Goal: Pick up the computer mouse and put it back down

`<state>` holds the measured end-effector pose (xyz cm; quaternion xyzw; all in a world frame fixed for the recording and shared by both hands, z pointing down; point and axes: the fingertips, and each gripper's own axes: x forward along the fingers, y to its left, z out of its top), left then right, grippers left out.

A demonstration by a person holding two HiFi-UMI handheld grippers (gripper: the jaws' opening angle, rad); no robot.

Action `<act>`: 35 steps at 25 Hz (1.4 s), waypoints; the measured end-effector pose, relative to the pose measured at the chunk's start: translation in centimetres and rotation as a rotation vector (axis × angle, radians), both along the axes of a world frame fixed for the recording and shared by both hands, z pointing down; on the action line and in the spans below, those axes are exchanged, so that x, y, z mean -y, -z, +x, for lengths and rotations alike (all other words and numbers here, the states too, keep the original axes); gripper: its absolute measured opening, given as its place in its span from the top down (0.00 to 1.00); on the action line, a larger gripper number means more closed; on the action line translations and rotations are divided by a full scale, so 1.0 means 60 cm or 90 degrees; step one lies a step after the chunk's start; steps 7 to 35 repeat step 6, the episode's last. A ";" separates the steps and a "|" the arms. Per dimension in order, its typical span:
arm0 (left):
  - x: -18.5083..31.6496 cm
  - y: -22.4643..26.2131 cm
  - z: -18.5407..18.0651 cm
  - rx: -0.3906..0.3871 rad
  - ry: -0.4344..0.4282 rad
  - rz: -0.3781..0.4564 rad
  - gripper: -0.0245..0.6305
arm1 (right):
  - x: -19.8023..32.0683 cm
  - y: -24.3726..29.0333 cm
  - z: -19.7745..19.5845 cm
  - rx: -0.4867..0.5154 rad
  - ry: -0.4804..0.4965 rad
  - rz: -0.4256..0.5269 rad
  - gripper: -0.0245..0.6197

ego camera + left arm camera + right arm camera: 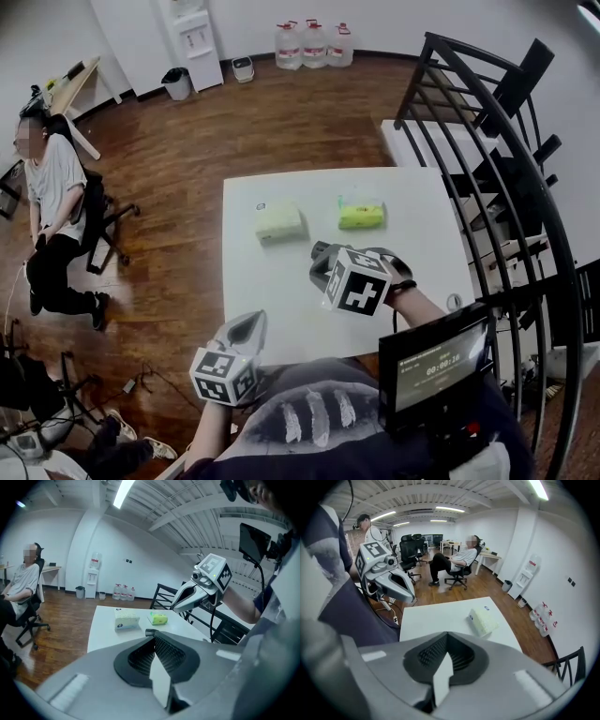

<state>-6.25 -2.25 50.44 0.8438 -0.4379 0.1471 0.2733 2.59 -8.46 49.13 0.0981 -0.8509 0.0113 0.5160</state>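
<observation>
No computer mouse shows in any view. On the white table (281, 300) lie a pale tissue pack (280, 222) (126, 619) (485, 620) and a bright green pack (361, 214) (159, 618). My right gripper (321, 255) (446, 634) hovers over the table's middle, just in front of the packs, its jaws shut with nothing between them. My left gripper (248, 323) (151, 633) hangs at the table's near edge, its pads meeting at the tips and empty. Each gripper sees the other: the right gripper (197, 595) from the left, the left gripper (386, 573) from the right.
A black metal railing (487, 141) runs along the table's right side. A small screen (433, 361) hangs at my chest. A person sits in an office chair (52, 206) on the wooden floor at left. Water bottles (312, 44) stand by the far wall.
</observation>
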 end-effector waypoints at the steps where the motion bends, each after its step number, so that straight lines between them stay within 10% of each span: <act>1: -0.001 0.001 0.002 0.000 -0.001 0.001 0.94 | -0.003 0.000 0.001 0.000 0.001 0.000 0.96; 35: -0.012 0.008 0.009 0.001 0.003 0.008 0.94 | -0.017 0.001 0.007 -0.003 0.007 -0.002 0.96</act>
